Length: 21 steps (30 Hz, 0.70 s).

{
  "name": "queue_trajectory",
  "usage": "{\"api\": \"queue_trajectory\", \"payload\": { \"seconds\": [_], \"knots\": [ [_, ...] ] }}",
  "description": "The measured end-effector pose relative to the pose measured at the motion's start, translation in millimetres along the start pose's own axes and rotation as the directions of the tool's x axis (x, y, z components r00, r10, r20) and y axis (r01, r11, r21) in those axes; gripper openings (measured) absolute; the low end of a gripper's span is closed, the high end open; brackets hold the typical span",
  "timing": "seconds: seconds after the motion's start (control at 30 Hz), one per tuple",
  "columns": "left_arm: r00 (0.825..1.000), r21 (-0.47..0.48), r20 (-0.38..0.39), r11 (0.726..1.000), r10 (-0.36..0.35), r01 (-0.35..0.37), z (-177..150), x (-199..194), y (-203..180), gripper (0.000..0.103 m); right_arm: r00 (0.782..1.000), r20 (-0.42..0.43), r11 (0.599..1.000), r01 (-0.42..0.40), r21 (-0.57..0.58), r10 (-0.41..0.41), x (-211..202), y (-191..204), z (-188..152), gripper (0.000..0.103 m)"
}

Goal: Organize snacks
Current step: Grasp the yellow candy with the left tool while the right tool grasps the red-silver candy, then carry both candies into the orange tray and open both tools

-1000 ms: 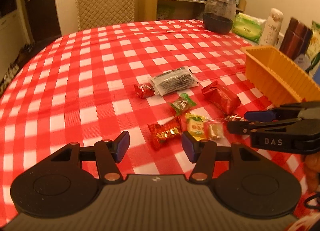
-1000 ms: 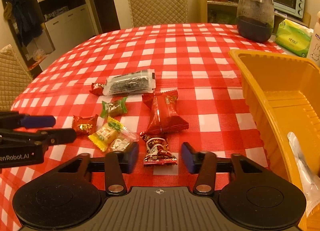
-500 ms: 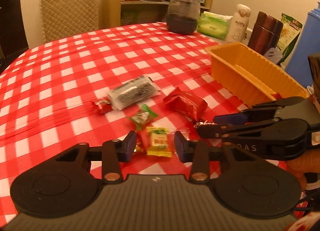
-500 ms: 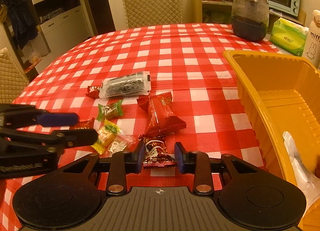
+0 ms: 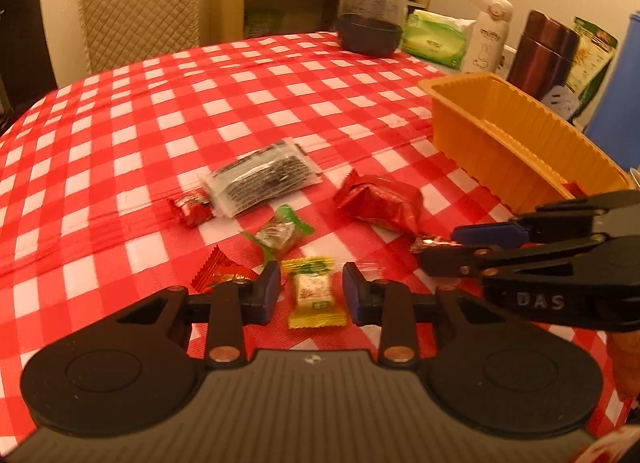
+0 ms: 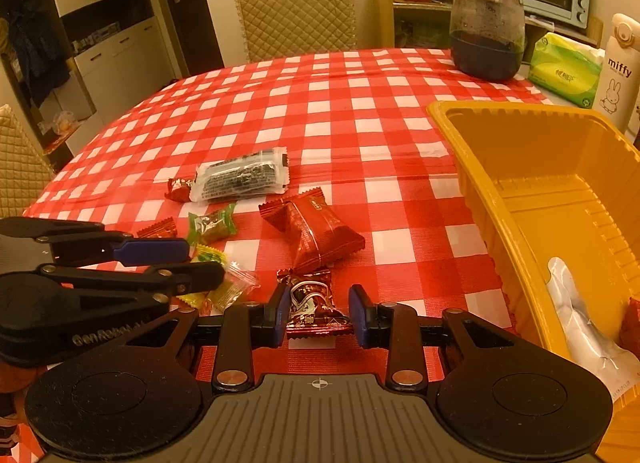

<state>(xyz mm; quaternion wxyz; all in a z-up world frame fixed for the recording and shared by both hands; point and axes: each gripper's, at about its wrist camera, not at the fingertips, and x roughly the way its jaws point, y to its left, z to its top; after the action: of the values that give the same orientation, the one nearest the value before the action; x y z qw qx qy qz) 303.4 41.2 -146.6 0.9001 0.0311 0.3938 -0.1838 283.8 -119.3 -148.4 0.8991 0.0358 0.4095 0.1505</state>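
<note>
Side by side over a desk [image 6: 360,111] in red-and-white check, two hand-held grippers work a scatter of wrapped snacks. The left gripper [image 5: 308,295] has just been closing, and its fingers now straddle a yellow candy [image 5: 314,293] lying flat on the cloth, with narrow gaps showing between pads and wrapper. The right gripper [image 6: 318,313] has its fingers drawn in on a dark red foil candy [image 6: 312,305], both pads touching the wrapper's edges. Beyond them lie a green-wrapped sweet [image 6: 212,223], a large red packet [image 6: 316,231], a clear packet of dark snacks [image 6: 240,181] and a small red candy [image 6: 178,189] touching its end. An orange tray [image 6: 480,191] stands to the right, a white packet [image 6: 580,327] lying in its near end.
</note>
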Motion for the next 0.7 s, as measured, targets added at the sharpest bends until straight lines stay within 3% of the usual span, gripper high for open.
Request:
{"api": "queue_trajectory", "payload": {
  "seconds": [0.1, 0.3, 0.4, 0.7],
  "knots": [
    [1.000, -0.001, -0.013, 1.000, 0.008, -0.008, -2.2, 1.8, 2.5, 0.030, 1.000, 0.002, 1.000, 0.001, 0.009, -0.002, -1.4, -0.6, 0.6, 0.033],
    [0.999, 0.091, -0.012, 0.995, 0.044, -0.042, -4.6, 6.5, -14.2, 0.027, 1.000, -0.023, 1.000, -0.006, -0.005, 0.006, 2.8, 3.8, -1.6, 0.033],
    [0.999, 0.095, -0.009, 0.995, 0.044, -0.043, -5.2, 7.2, -17.5, 0.020, 0.999, -0.032, 1.000, -0.007, -0.018, 0.006, 4.6, 4.5, -3.3, 0.033],
    [0.999, 0.051, 0.003, 0.998, 0.047, -0.047, -8.0, -6.9, -18.2, 0.018, 0.999, -0.033, 1.000, -0.001, -0.014, 0.000, -13.7, 4.9, -11.0, 0.033]
  ]
}}
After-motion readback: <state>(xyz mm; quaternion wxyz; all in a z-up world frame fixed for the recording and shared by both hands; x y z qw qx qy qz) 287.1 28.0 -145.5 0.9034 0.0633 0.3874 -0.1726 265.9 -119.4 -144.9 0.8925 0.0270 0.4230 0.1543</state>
